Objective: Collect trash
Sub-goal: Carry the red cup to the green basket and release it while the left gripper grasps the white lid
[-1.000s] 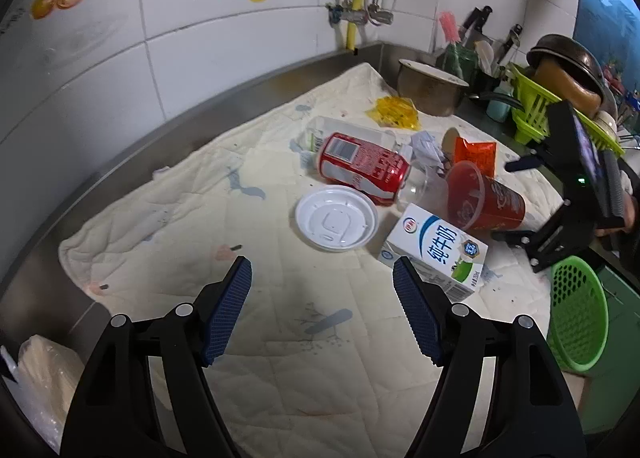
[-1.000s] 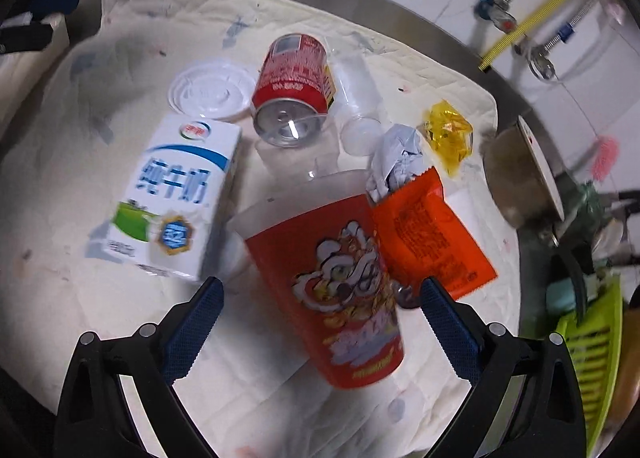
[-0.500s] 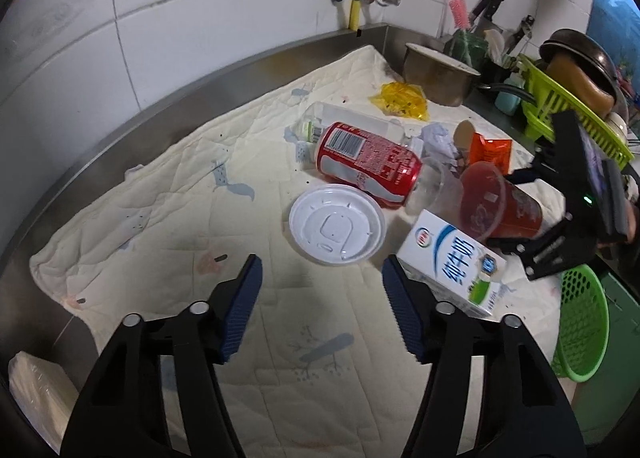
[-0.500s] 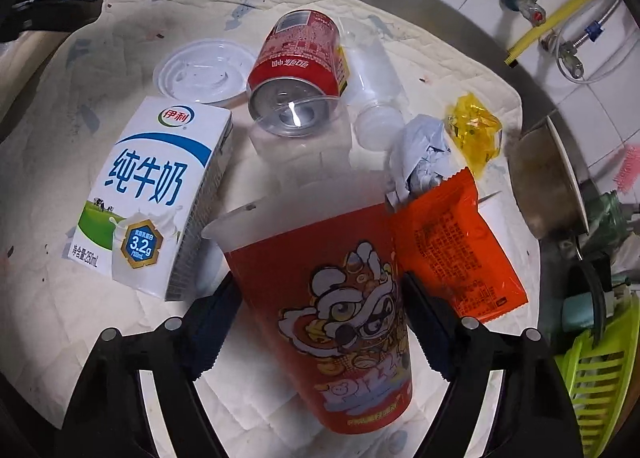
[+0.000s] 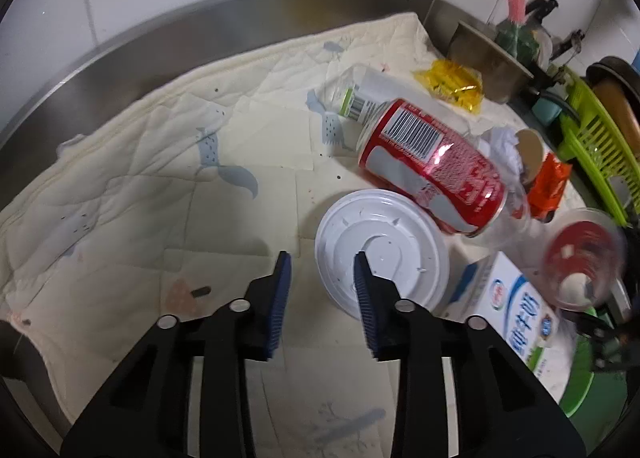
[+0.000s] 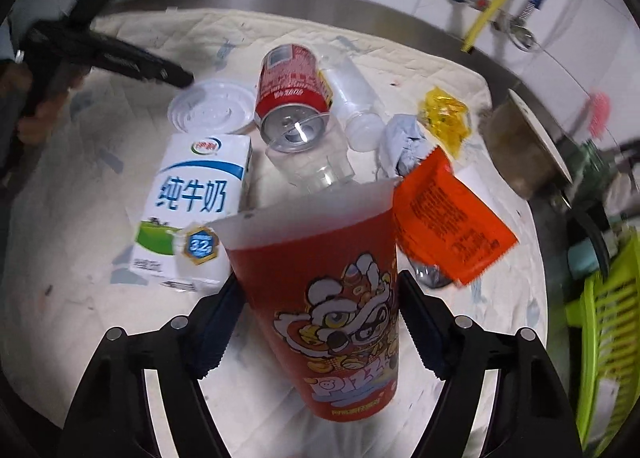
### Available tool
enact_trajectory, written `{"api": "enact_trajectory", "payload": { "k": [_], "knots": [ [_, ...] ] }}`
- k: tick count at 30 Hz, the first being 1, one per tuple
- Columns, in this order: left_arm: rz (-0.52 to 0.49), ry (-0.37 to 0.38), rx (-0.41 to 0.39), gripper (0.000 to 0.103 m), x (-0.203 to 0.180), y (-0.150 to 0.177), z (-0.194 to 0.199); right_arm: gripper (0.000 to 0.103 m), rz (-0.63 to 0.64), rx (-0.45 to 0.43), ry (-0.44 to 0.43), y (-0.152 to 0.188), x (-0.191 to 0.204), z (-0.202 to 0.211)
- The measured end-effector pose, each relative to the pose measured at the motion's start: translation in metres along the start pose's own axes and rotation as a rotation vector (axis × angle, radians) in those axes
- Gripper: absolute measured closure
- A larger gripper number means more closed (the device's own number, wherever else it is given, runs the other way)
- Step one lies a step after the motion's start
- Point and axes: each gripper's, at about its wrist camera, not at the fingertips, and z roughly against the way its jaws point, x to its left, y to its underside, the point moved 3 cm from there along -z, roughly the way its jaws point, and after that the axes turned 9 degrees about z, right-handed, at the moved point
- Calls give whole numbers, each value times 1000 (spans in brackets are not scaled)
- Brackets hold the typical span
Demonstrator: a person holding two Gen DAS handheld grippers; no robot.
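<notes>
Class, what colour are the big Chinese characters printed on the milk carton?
Blue, on the white milk carton; clearest in the right wrist view.

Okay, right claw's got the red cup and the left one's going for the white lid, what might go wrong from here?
1. The red cup tapers toward its base, so it may slide out of the right claw.
2. The orange packet and milk carton sit close against the cup and may get dragged.
3. The white lid lies flat, and the left claw straddles only its edge, so it may skid away.
</notes>
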Motion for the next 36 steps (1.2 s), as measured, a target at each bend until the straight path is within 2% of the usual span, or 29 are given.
{"api": "enact_trajectory", "payload": {
  "k": [2, 7, 14, 16, 24, 32, 36],
  "knots": [
    [2, 0, 16, 78, 2, 0, -7, 31, -48, -23, 7, 6, 1, 12],
    [15, 12, 37, 78, 4, 1, -22, 32, -183, -69, 46, 29, 3, 48],
    [2, 14, 41, 93, 1, 0, -30, 32, -417, -100, 128, 82, 1, 96],
    [12, 13, 49, 93, 2, -1, -31, 32, -467, -103, 142, 96, 1, 106],
    [29, 25, 45, 93, 4, 0, -31, 32, -668, -74, 224, 162, 5, 135],
    [21, 27, 36, 97, 6, 1, -29, 32, -814, -12, 264, 211, 7, 139],
    [28, 0, 1, 98, 7, 4, -12, 32, -864, 36, 291, 231, 8, 133]
  ]
}}
